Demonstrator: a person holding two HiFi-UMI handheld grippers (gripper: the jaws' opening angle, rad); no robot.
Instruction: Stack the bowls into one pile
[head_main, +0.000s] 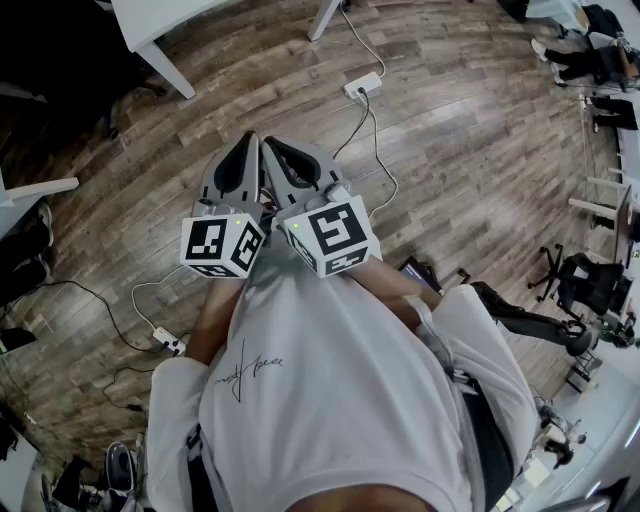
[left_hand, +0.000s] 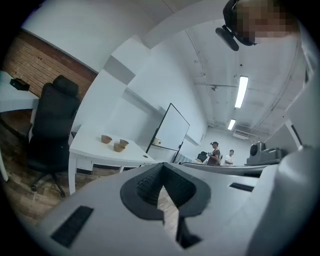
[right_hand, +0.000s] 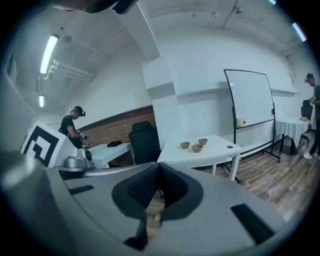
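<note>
Three small tan bowls stand apart on a far white table: one at the left, two close together. The right gripper view shows the same bowls on that table. In the head view I hold both grippers side by side in front of my chest, over the wooden floor, far from the bowls. My left gripper is shut with nothing in it. Beside it, the jaws of my right gripper also meet, empty.
A black office chair stands left of the table and a whiteboard behind it. People stand far off, one by a desk. A power strip and cables lie on the floor near white table legs.
</note>
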